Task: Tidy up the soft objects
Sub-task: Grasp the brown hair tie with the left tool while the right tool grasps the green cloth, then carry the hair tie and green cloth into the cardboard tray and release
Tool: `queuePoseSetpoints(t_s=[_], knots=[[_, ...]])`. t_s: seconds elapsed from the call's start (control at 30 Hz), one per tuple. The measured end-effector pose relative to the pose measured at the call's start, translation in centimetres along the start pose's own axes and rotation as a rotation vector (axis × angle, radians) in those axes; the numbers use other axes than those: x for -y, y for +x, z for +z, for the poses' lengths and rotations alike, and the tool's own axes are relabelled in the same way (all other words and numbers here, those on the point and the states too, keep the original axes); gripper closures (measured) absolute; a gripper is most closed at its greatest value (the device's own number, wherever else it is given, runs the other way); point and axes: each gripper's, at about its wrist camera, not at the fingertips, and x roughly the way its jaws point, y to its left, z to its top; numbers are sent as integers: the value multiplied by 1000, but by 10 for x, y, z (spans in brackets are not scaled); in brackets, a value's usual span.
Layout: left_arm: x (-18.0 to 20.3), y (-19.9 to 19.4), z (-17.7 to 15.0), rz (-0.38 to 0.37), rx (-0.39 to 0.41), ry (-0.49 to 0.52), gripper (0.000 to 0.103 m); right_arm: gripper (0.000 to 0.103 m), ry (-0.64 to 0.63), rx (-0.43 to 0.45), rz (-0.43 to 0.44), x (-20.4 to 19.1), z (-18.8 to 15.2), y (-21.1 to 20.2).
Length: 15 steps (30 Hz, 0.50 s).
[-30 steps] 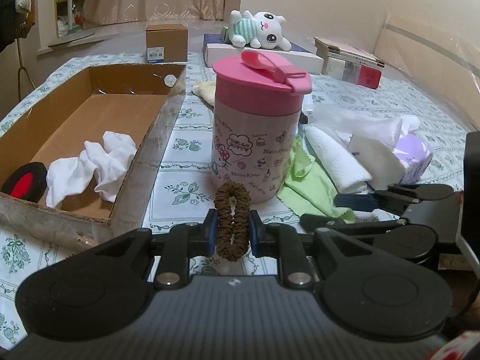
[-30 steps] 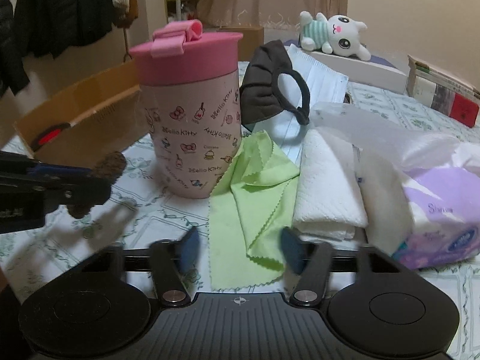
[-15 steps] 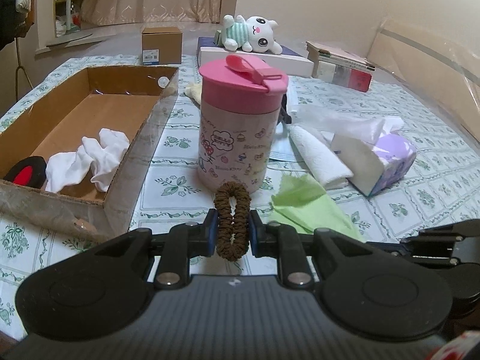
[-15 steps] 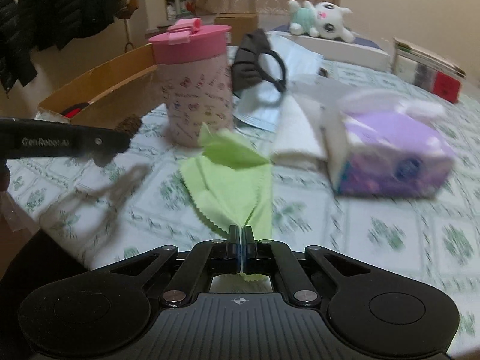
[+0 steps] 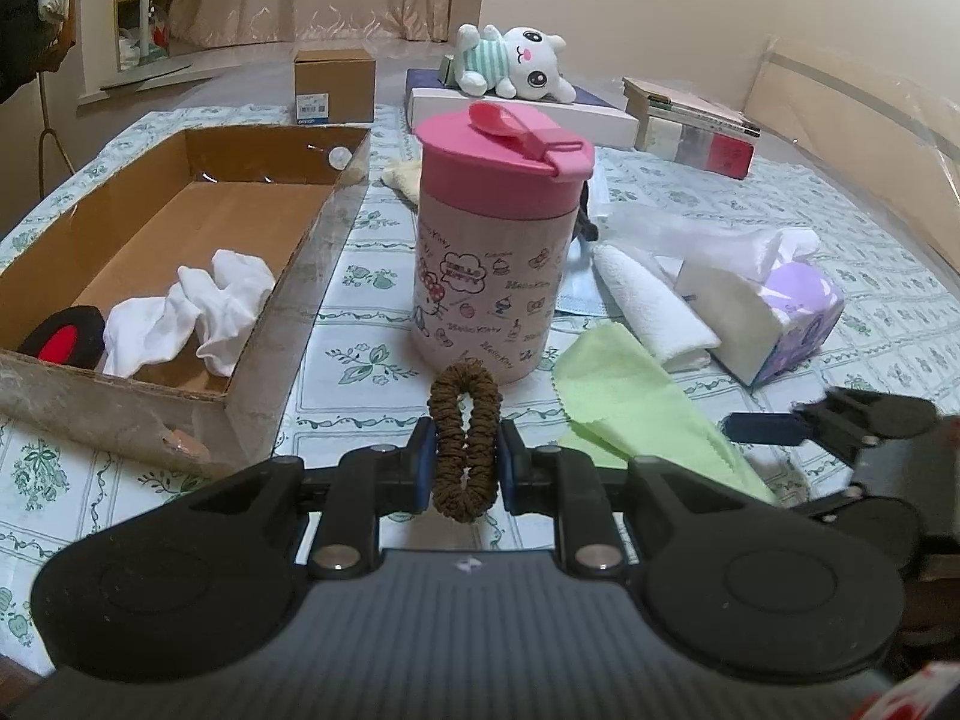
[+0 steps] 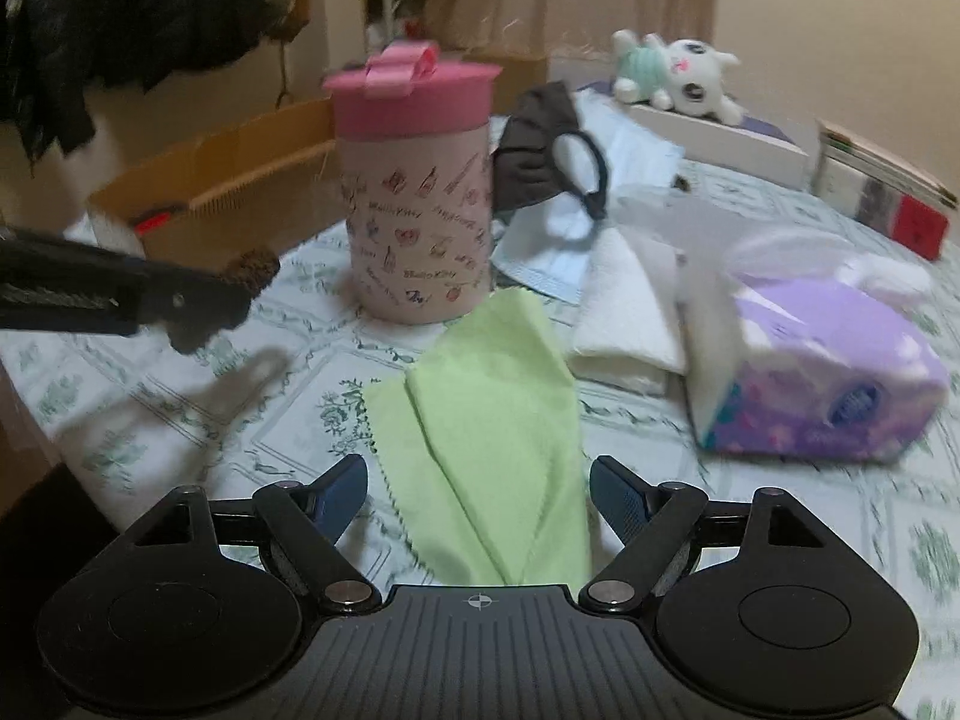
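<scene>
My left gripper (image 5: 462, 459) is shut on a brown hair scrunchie (image 5: 463, 438), held above the tablecloth in front of the pink Hello Kitty tumbler (image 5: 495, 246). It also shows in the right wrist view (image 6: 180, 300). My right gripper (image 6: 477, 489) is open over a light green cloth (image 6: 498, 450), which lies flat on the table and also shows in the left wrist view (image 5: 630, 402). A cardboard box (image 5: 288, 324) at the left holds a white sock (image 5: 192, 312) and a black and red item (image 5: 60, 336).
A folded white towel (image 5: 648, 300), a purple tissue pack (image 5: 792, 318), a blue face mask (image 6: 558, 264) and a dark mask (image 6: 540, 156) lie right of the tumbler. A plush toy (image 5: 516, 63), books (image 5: 690, 120) and a small carton (image 5: 333, 84) stand at the back.
My right gripper closed on the green cloth, dragged it toward me, then opened and let it go. My left gripper drew back slightly, still holding the scrunchie.
</scene>
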Motion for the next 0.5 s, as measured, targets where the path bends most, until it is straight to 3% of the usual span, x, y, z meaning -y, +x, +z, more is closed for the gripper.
queuePoseSetpoints(t_s=[0.07,0.1,0.13,0.2,0.27,0.5], knots=[[-1,2,0,-1,-4,-1,84,22,-26,-21,2,-2,2,8],[-2,3,-1,-1,-5,-2,84,29,-26,-18,2,-2,3,8],[-3,4,-1,-1,-7,-4,84,39,-21,-18,2,-1,3,8],[-4,5,-2,0,-12,-8,84,78,-22,-11,-12,-1,2,6],[-3,6,-3,0,-15,-7,84,97,-19,-16,-23,0,1,2],[0,-9,-5,-3,1,4,84,99,64,4,-10,3,-5,-28]])
